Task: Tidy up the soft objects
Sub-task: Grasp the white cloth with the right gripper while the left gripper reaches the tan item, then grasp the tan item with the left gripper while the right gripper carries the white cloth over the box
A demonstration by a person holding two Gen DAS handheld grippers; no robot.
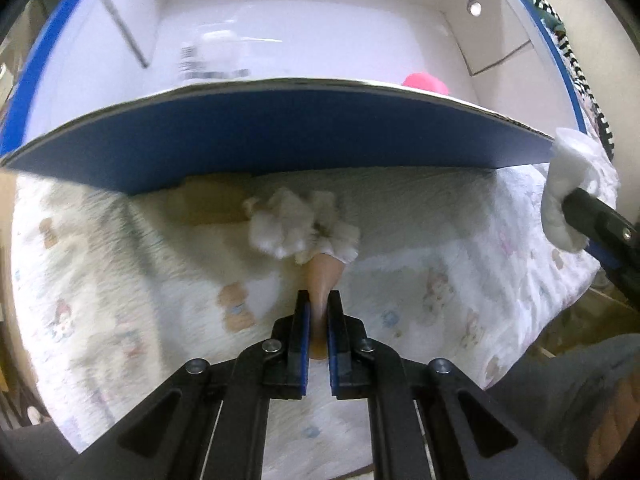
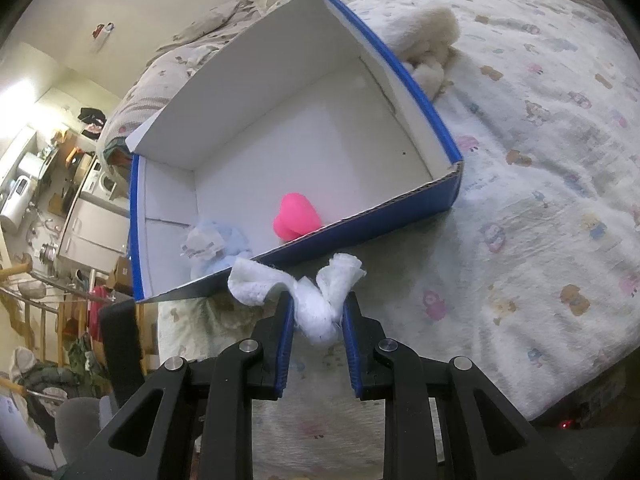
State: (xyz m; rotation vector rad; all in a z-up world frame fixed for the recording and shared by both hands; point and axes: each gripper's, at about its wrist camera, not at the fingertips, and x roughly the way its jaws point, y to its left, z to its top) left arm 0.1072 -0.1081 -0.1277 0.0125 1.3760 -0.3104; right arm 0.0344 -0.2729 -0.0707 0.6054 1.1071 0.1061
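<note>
Our left tool (image 1: pixel 319 304) is closed on the tan tapered end of a fluffy white toy (image 1: pixel 304 226); its tuft lies ahead of the tips on the printed bedsheet (image 1: pixel 120 264), just short of the blue wall of the box (image 1: pixel 280 136); our right tool (image 2: pixel 319 312) is clamped on a crumpled white cloth (image 2: pixel 304 294), whose loose ends flop forward to touch the near rim of the box (image 2: pixel 448 148); in the left view that same cloth (image 1: pixel 568 184) sits at the box's near corner, with the right tool's dark finger behind it

Inside the box we see a pink heart-shaped cushion (image 2: pixel 294 216) near the front wall and a pale blue fuzzy bundle (image 2: pixel 218 246) in the near-left corner; a cream plush toy (image 2: pixel 424 46) lies on the bed beyond the far wall, touching or almost touching it, we cannot say which

We judge the step in hand to be carrying both held pieces into the box, two soft things being in already; the next move calls for lifting each tool above the rim so nothing snags on the cardboard edge, moving over a bare patch of the white floor, then letting go; the cream toy outside would remain to collect
</note>
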